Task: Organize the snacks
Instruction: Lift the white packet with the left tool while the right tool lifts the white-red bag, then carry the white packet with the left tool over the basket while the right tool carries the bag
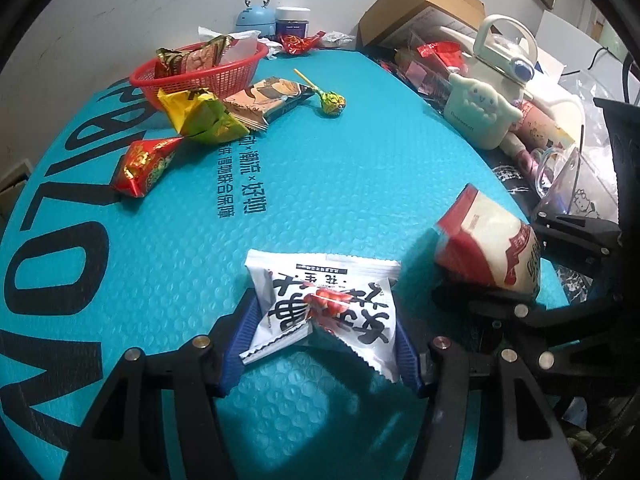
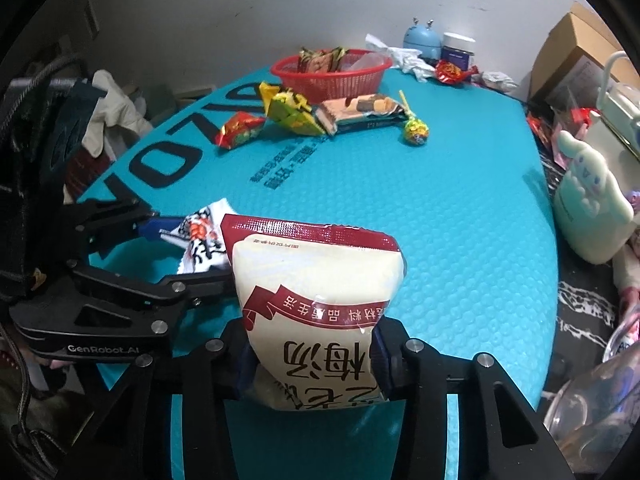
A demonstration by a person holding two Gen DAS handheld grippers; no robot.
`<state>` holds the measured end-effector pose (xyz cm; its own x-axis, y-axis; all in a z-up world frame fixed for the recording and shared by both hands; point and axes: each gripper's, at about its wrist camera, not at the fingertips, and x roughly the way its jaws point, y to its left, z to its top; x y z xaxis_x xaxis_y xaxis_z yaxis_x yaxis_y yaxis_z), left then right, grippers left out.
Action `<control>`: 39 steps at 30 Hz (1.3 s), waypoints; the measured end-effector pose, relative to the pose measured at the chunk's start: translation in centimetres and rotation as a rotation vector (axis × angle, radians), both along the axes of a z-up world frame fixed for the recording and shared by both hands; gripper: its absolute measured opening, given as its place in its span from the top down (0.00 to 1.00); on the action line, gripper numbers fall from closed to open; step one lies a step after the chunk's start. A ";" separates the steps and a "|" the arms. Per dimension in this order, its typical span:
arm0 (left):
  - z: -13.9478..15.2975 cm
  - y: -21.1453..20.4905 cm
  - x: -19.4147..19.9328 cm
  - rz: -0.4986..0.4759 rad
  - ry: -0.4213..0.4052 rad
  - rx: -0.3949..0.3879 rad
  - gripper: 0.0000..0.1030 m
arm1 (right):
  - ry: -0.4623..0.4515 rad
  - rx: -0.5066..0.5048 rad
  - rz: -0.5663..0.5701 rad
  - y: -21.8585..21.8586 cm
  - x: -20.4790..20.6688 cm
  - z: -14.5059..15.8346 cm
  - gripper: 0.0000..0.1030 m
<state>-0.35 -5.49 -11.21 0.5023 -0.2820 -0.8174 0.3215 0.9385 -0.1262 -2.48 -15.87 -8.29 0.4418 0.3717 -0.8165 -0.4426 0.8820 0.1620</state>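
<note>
My left gripper (image 1: 324,344) is shut on a white snack packet with black characters (image 1: 324,308), held just above the teal mat; the packet also shows in the right wrist view (image 2: 202,236). My right gripper (image 2: 312,360) is shut on a cream and red snack bag (image 2: 316,292), seen in the left wrist view (image 1: 488,248) to the right of the white packet. A red basket (image 1: 208,76) holding several snacks stands at the far side of the mat; it also shows in the right wrist view (image 2: 332,74).
In front of the basket lie a yellow-green packet (image 1: 204,116), a red packet (image 1: 142,166), a long brown biscuit pack (image 1: 268,98) and a lollipop (image 1: 332,102). Clutter lines the right edge: a pale green character container (image 1: 480,114), a kettle (image 1: 508,48), a cardboard box (image 1: 424,4).
</note>
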 end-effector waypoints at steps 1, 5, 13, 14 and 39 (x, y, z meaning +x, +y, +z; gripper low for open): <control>0.2 0.2 0.0 0.004 -0.001 -0.006 0.42 | -0.002 0.006 -0.003 -0.1 0.0 0.1 0.56; 1.1 0.8 -0.4 0.017 -0.016 -0.023 0.42 | -0.005 0.034 -0.017 -0.3 -0.1 0.8 0.56; 3.3 1.1 -1.0 0.025 -0.070 -0.036 0.42 | -0.032 0.061 -0.041 -0.4 -0.4 2.6 0.56; 3.5 1.1 -1.0 0.027 -0.076 -0.039 0.42 | -0.036 0.067 -0.043 -0.5 -0.5 2.9 0.56; 13.7 2.1 0.8 0.054 -0.361 -0.084 0.42 | -0.249 0.059 -0.031 0.0 2.3 11.9 0.56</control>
